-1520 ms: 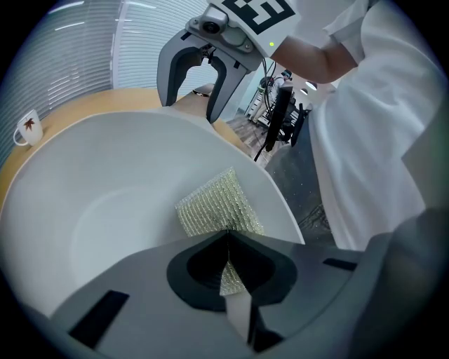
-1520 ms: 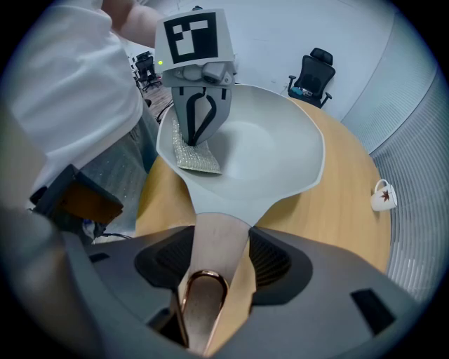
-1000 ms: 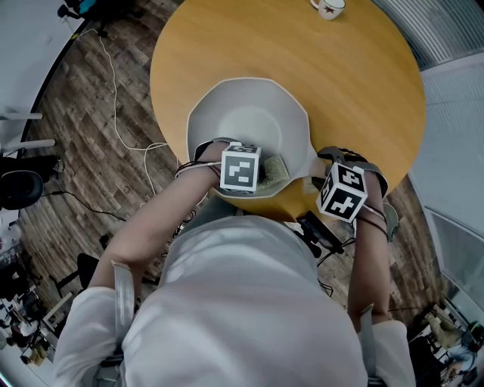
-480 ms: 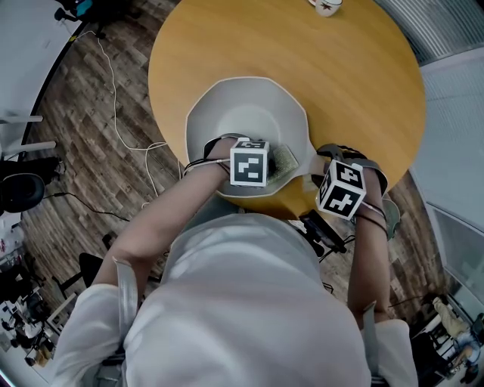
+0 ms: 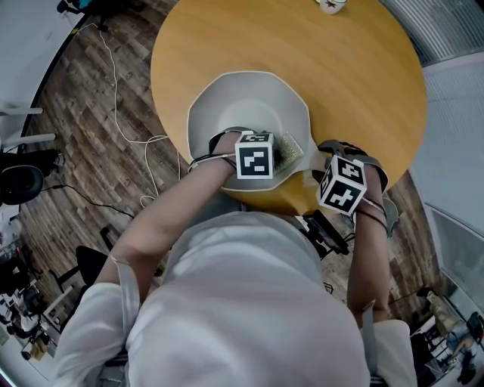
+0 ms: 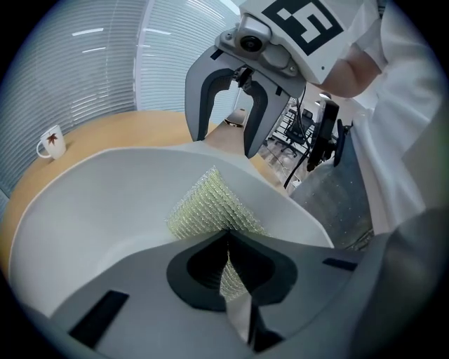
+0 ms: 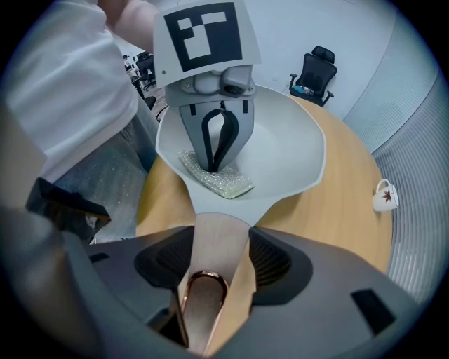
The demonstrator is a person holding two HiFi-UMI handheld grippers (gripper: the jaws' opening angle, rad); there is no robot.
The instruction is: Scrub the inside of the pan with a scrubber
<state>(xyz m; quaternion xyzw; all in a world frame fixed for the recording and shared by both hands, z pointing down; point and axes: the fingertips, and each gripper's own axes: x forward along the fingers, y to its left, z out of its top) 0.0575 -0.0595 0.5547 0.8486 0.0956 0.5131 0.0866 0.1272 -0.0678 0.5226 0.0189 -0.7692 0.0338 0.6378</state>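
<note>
A pale grey pan [image 5: 242, 106] sits at the near edge of the round wooden table [image 5: 355, 83]. My left gripper [image 5: 261, 157] is inside the pan at its near right wall, shut on a yellow-green mesh scrubber [image 5: 288, 150]. In the left gripper view the scrubber [image 6: 209, 208] presses flat against the pan's inner wall [image 6: 98, 217]. My right gripper [image 5: 334, 180] is shut on the pan's wooden handle [image 7: 212, 245], which has a copper hanging loop. The right gripper view shows the left gripper [image 7: 213, 147] on the scrubber [image 7: 216, 177] in the pan [image 7: 280, 144].
A white mug [image 5: 330, 5] stands at the table's far edge, also seen as a mug [image 7: 384, 195] in the right gripper view. Cables [image 5: 125, 113] lie on the wood floor to the left. An office chair [image 7: 316, 70] stands beyond the table.
My left gripper has slid the scrubber rightward and a little farther along the pan's near wall, toward the handle side. The right gripper stays on the handle.
</note>
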